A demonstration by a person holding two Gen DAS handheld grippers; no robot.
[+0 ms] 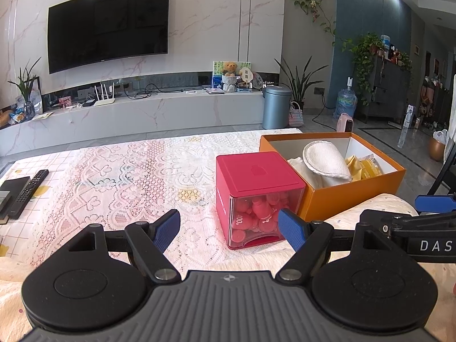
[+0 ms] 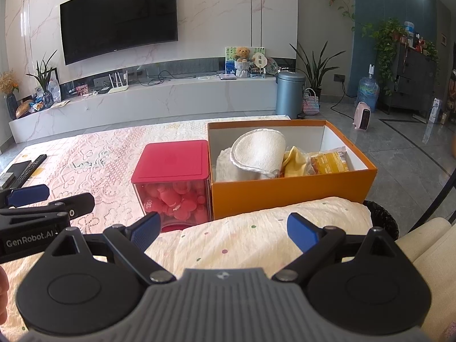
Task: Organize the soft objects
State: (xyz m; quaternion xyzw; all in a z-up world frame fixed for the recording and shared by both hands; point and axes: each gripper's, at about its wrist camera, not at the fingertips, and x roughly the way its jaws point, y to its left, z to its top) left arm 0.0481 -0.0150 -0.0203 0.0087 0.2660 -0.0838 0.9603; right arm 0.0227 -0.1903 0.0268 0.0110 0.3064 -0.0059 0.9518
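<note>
Both the left gripper (image 1: 229, 229) and right gripper (image 2: 223, 232) hang spread apart over the cream dotted quilt (image 2: 256, 236), probably to lift it toward the open orange cardboard box (image 2: 287, 192) at the tabletop's far right corner.

**Left wrist view: open fingers facing red box**

Left gripper (image 1: 229, 229) spread wide, nothing between the blue fingers (image 1: 168, 229). Red lidded box (image 1: 256, 196) sits ahead on the lace-covered desk (image 1: 122, 168), touching the orange box (image 1: 336, 196) holding a white cloth (image 1: 325, 159). Right gripper (image 1: 427, 219) enters at right edge. Remote control (image 1: 30, 191) far left.
</note>
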